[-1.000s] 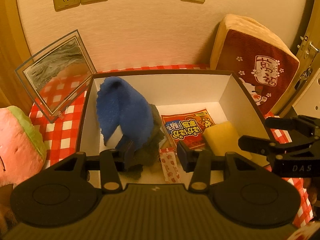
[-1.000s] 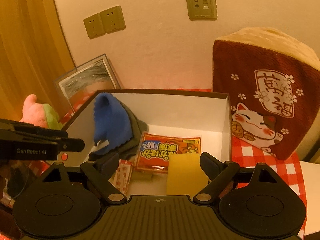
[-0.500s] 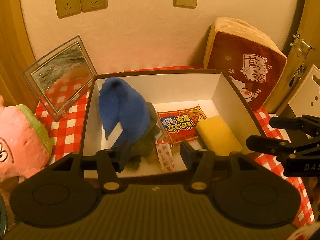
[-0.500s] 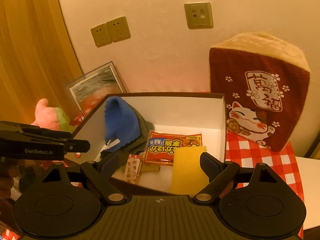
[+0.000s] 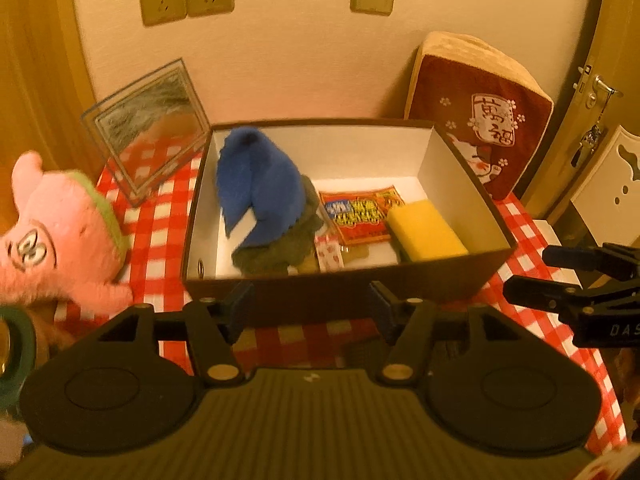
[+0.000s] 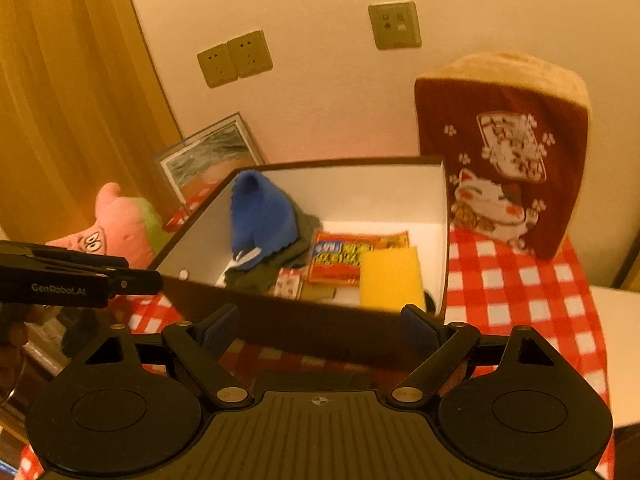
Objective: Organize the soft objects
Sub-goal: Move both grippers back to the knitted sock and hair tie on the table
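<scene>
A brown box (image 5: 460, 168) with a white inside stands on the red checked cloth. In it lie a blue cloth (image 5: 260, 188) over a dark green cloth (image 5: 280, 252), a red packet (image 5: 360, 212) and a yellow sponge (image 5: 424, 230). The box also shows in the right wrist view (image 6: 442, 216), with the blue cloth (image 6: 260, 212) and the sponge (image 6: 390, 274). My left gripper (image 5: 312, 308) is open and empty in front of the box. My right gripper (image 6: 320, 330) is open and empty, also in front of it. A pink plush (image 5: 56, 236) lies left of the box.
A dark red cat cushion (image 5: 484, 120) leans on the wall right of the box. A glass picture frame (image 5: 148, 124) leans on the wall at the back left. A green tape roll (image 5: 12, 352) sits at the left edge. A door with a handle (image 5: 600, 88) is at the far right.
Both grippers have drawn back and up from inside the box to in front of its near wall. The objects in the box have not moved.
</scene>
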Motion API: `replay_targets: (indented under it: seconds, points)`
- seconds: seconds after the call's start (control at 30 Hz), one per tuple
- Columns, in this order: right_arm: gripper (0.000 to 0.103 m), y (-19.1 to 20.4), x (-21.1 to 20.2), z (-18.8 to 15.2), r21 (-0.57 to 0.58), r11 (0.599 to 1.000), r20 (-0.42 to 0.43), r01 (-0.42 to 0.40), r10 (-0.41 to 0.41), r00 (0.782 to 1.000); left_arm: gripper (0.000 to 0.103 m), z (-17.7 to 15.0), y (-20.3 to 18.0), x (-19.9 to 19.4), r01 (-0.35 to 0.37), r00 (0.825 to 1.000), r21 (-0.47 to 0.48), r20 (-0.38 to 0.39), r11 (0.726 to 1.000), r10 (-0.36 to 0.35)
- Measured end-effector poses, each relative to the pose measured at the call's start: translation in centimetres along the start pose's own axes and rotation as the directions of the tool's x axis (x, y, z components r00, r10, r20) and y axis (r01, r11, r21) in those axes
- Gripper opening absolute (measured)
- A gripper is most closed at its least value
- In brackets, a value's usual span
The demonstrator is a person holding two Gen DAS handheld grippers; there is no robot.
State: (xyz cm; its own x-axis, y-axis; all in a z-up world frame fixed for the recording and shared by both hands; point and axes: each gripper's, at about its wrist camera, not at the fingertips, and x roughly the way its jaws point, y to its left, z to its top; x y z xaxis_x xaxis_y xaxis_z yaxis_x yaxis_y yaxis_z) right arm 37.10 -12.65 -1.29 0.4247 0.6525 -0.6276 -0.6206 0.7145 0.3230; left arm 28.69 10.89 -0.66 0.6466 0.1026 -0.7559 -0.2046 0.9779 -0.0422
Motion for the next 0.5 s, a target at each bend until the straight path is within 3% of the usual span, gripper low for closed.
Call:
replay_targets:
  seconds: [0.5]
  points:
    - [0.087,2.0,-1.5,-4.9,-0.007,1.000,-0.063,0.001,-0.001,0.998,0.060,-6.3,0.1,-1.9,0.005,0.996,-0.053,-0.089,0.999,-0.010]
